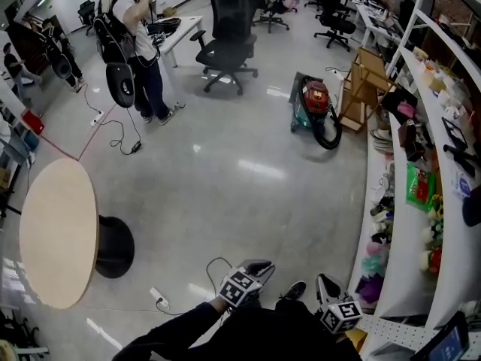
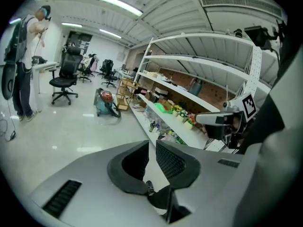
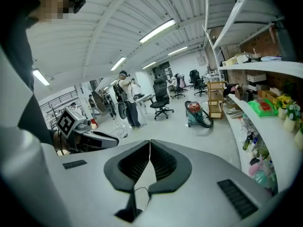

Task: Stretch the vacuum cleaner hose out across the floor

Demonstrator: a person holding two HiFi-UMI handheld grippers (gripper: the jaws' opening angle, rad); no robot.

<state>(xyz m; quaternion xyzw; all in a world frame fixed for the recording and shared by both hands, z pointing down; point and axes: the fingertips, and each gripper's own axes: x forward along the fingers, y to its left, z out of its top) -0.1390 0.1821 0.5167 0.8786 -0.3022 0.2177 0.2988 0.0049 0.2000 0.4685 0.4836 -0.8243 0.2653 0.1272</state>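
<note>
The left tongs (image 2: 151,144) were all but closed, with only a sliver of gap between the pads and nothing in it. The right tongs (image 3: 150,144) were pressed fully together and likewise empty. Both were held low at the near end of the room. The red vacuum cleaner (image 1: 316,98) sat well apart from them across the glossy grey floor (image 1: 225,179), just beside a wooden rack (image 1: 362,81) at the end of the white shelves (image 1: 421,164). Its black hose (image 1: 331,138) lay looped on the floor against the canister. A black office chair (image 1: 225,47) and a standing person (image 1: 135,43) were farther off, with a round counter (image 1: 58,232) at left.
</note>
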